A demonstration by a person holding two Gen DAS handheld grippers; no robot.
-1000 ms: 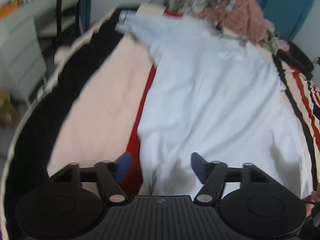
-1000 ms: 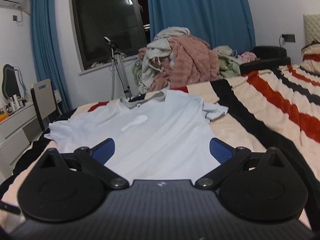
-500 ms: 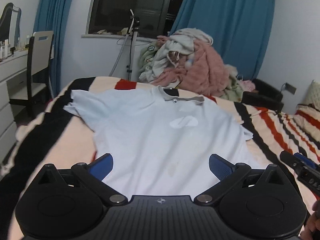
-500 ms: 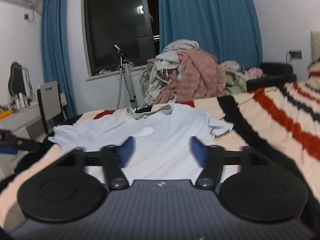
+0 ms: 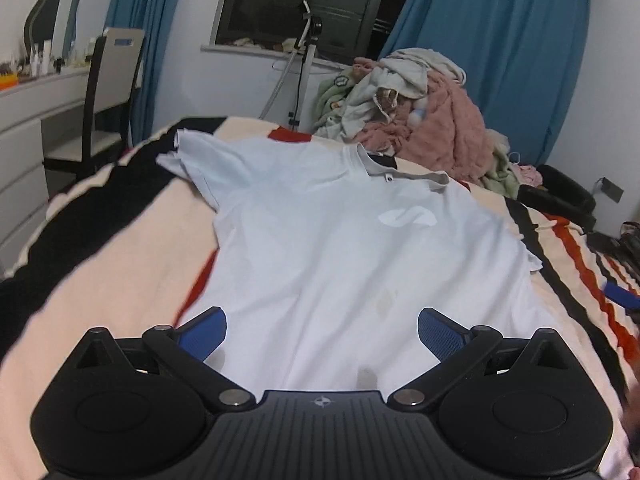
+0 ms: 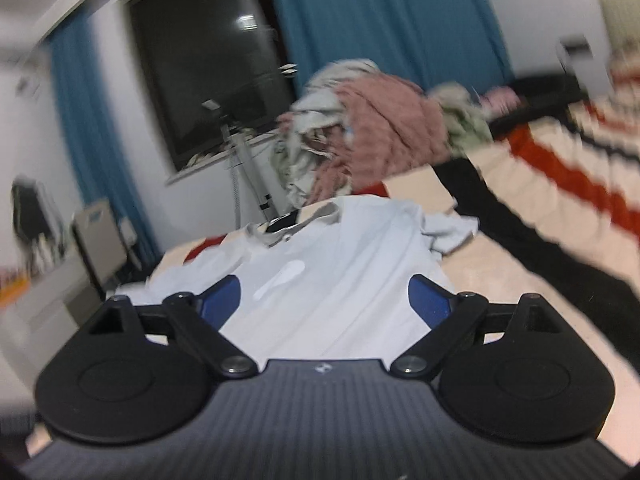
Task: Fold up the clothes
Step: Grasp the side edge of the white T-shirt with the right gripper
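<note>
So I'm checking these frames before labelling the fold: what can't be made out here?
- Shirt hem: left wrist view, hidden behind the left gripper body.
- Right wrist view: motion blur smears the shirt's collar and the clothes pile.
- Items on the dresser: left wrist view, too small.
- Right gripper: left wrist view, cut off by the edge.

- Striped bedspread (image 5: 132,240), cream with black and red bands, covers the bed.
- Blue curtains (image 5: 500,60) flank a dark window (image 5: 296,4).
- Tripod (image 5: 302,60) stands below the window.
- Chair (image 5: 108,92) at a white dresser (image 5: 24,136).
- Mirror (image 5: 48,20) above the dresser.
</note>
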